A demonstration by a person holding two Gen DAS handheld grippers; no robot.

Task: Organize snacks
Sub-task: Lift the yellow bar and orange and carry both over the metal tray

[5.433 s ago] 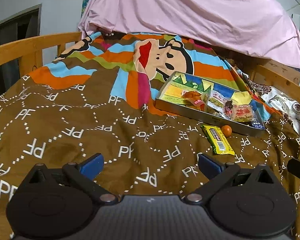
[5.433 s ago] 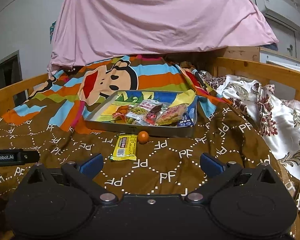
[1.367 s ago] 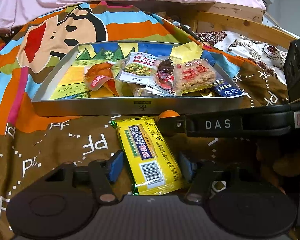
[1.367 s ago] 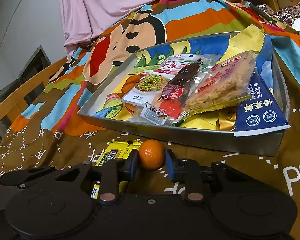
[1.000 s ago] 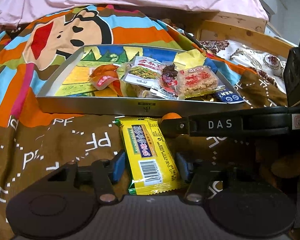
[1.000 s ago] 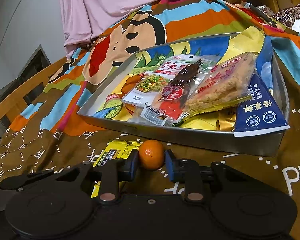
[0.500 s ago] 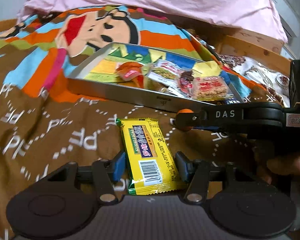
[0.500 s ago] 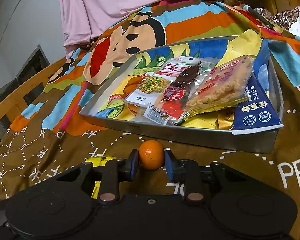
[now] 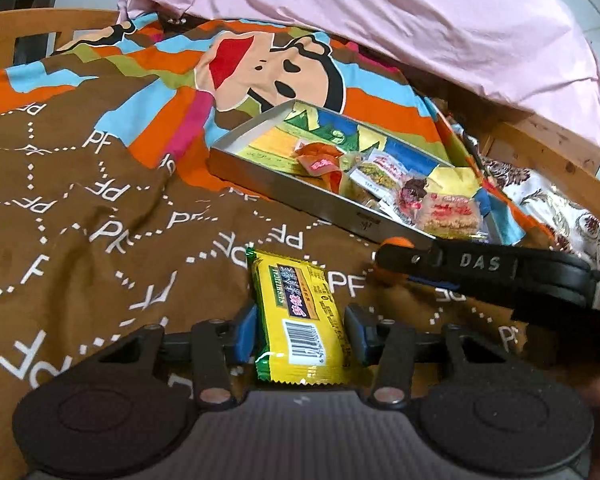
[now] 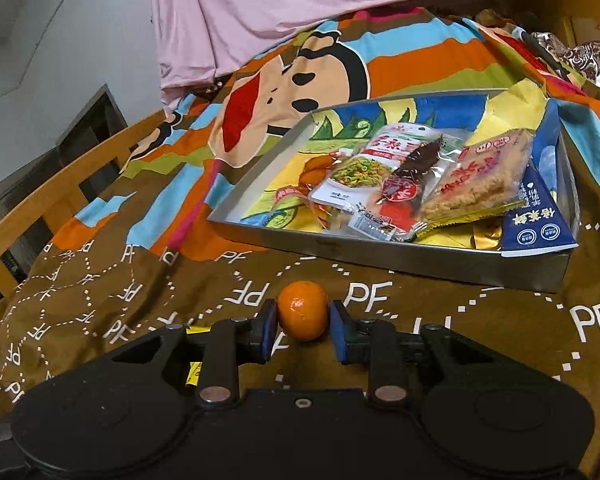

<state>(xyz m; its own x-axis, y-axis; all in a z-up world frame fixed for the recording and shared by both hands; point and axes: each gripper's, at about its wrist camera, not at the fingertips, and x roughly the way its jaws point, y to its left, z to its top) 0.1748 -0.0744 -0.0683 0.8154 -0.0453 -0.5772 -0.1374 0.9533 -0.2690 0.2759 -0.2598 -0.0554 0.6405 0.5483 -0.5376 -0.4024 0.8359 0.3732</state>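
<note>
My left gripper [image 9: 300,334] is shut on a yellow snack bar packet [image 9: 300,316] and holds it above the brown blanket. My right gripper [image 10: 302,330] is shut on a small orange [image 10: 302,316], lifted off the blanket. It also shows in the left wrist view as a black arm [image 9: 500,272] with the orange [image 9: 396,244] at its tip. A silver metal tray [image 9: 300,198] with several snack packets lies ahead; it also shows in the right wrist view [image 10: 420,264].
The brown patterned blanket [image 9: 100,220] covers a bed with wooden rails [image 10: 60,184]. A pink sheet [image 9: 380,12] hangs behind the tray. A floral cover [image 9: 552,208] lies to the right.
Both grippers have risen and pulled back from the tray, carrying the snack bar and the orange up off the blanket.
</note>
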